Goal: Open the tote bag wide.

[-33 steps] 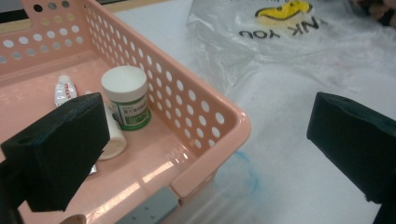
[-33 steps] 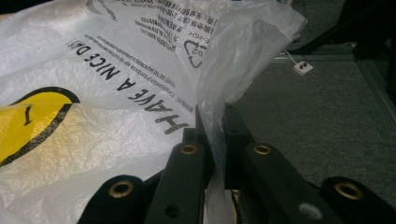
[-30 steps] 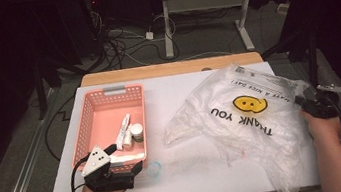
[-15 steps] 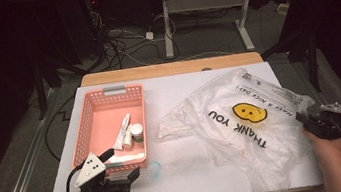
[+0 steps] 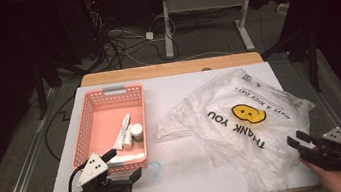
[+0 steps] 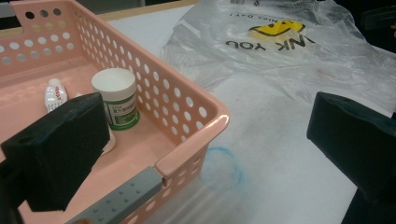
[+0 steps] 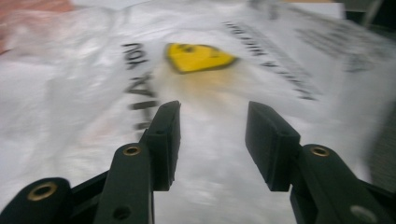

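White bench [image 5: 197,84], dark room behind, cables on floor. Item: thin clear plastic bag [image 5: 242,121], printed "THANK YOU", lying crumpled across the bench's right half. Judged very light, limp, slippery; tears if snagged; best pinched at a bunched fold or the mouth edge. Right tongs [image 7: 212,140]: half open, empty, poised just above the bag's near edge. Left tongs [image 6: 205,154]: wide open, empty, astride the near corner of the pink basket [image 5: 88,133] holding a small jar [image 5: 136,132] and tube [image 5: 124,130].
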Motion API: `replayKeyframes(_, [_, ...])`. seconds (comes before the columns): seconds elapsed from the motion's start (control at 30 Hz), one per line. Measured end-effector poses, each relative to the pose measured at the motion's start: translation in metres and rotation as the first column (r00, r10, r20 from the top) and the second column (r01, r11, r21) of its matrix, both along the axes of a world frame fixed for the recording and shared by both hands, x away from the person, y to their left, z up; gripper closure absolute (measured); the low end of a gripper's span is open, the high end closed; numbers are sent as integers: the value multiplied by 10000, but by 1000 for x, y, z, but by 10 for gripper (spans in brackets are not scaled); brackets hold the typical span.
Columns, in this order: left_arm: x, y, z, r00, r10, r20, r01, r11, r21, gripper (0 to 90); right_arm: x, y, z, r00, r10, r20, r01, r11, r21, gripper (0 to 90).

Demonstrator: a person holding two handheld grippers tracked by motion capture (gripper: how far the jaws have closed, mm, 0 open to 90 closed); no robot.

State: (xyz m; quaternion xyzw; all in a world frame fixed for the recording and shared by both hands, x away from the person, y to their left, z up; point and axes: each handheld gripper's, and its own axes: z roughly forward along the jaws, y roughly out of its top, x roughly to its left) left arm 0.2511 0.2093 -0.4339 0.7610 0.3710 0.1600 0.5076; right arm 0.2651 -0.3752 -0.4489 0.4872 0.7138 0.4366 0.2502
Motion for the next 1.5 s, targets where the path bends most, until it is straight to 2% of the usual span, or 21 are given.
replayKeyframes(0.03, [0,0,0,10000,-14,10,14,10000,-5,0,-1,15,2,9984,559,-65,-559,9984,-10,575])
replayKeyframes(0.1, [0,0,0,10000,9,16,-9,10000,-48,0,-1,24,3,9968,791,-106,-792,9968,-82,575])
replayKeyframes(0.2, [1,0,0,10000,-12,-20,11,10000,-47,0,-2,54,1,9824,1827,-385,-1840,9824,-316,565])
replayKeyframes(0.3, [1,0,-1,10000,-58,-8,58,10000,-21,0,-4,84,-5,9521,2939,-838,-3003,9507,-774,545])
replayKeyframes(0.33, [0,0,-1,10000,-55,-19,55,10000,-48,0,-4,98,-10,9350,3344,-1182,-3471,9312,-1115,525])
replayKeyframes(0.37, [0,1,-1,10000,-56,-8,56,10000,-58,0,-4,98,-10,9350,3344,-1182,-3471,9312,-1115,525])
replayKeyframes(0.4, [0,1,-1,10000,-65,-6,65,10000,-61,0,-3,107,-14,9230,3561,-1457,-3751,9170,-1354,519])
replayKeyframes(0.43, [0,1,-1,10000,-74,-9,74,10000,-63,0,-3,107,-14,9230,3561,-1457,-3751,9170,-1354,519])
replayKeyframes(0.5, [0,0,-1,9999,-110,-28,110,9999,-79,0,-4,113,-18,9160,3641,-1684,-3922,9011,-1852,520])
replayKeyframes(0.57, [0,-1,-2,9998,-169,-63,169,9999,-27,0,-3,115,-22,9139,3533,-1999,-3922,8954,-2109,573])
replayKeyframes(0.6, [0,-2,-2,9998,-198,-58,198,9998,-11,0,-3,116,-25,9149,3407,-2165,-3889,8878,-2462,690])
replayKeyframes(0.63, [1,-3,-2,9997,-219,-76,219,9998,-18,0,-3,116,-25,9149,3407,-2165,-3889,8878,-2462,690])
replayKeyframes(0.73, [1,-4,-3,9995,-299,-65,299,9995,66,0,-4,117,-25,9214,3229,-2162,-3755,8829,-2818,893])
replayKeyframes(0.8, [1,-3,-3,9995,-289,-85,290,9996,44,0,-4,118,-24,9251,3157,-2110,-3671,8856,-2844,900])
replayKeyframes(0.87, [1,-2,-2,9997,-252,-75,252,9997,7,0,-3,118,-22,9338,3015,-1928,-3467,8957,-2786,900])
replayKeyframes(0.9, [1,-2,-2,9997,-235,-64,235,9997,7,0,-1,121,-19,9446,2847,-1633,-3200,9096,-2651,900])
replayKeyframes(0.93, [1,-2,-2,9998,-216,-57,216,9998,-10,0,-1,121,-19,9446,2847,-1633,-3200,9096,-2651,900])
replayKeyframes(1.0, [1,-2,-1,9998,-193,-16,193,9998,-25,0,3,129,-15,9524,2742,-1335,-2996,9231,-2411,900])
replayKeyframes(1.17, [1,-2,-1,9999,-168,-11,168,9999,-40,0,9,147,-17,9520,2774,-1292,-3012,9242,-2348,900])
replayKeyframes(1.3, [2,-3,-1,9999,-162,1,162,9999,-17,0,13,174,-20,9403,3110,-1381,-3348,9182,-2119,900])
replayKeyframes(1.5, [1,-2,0,10000,-9,82,9,10000,-24,0,18,191,-23,9321,3326,-1434,-3563,9130,-1986,898])
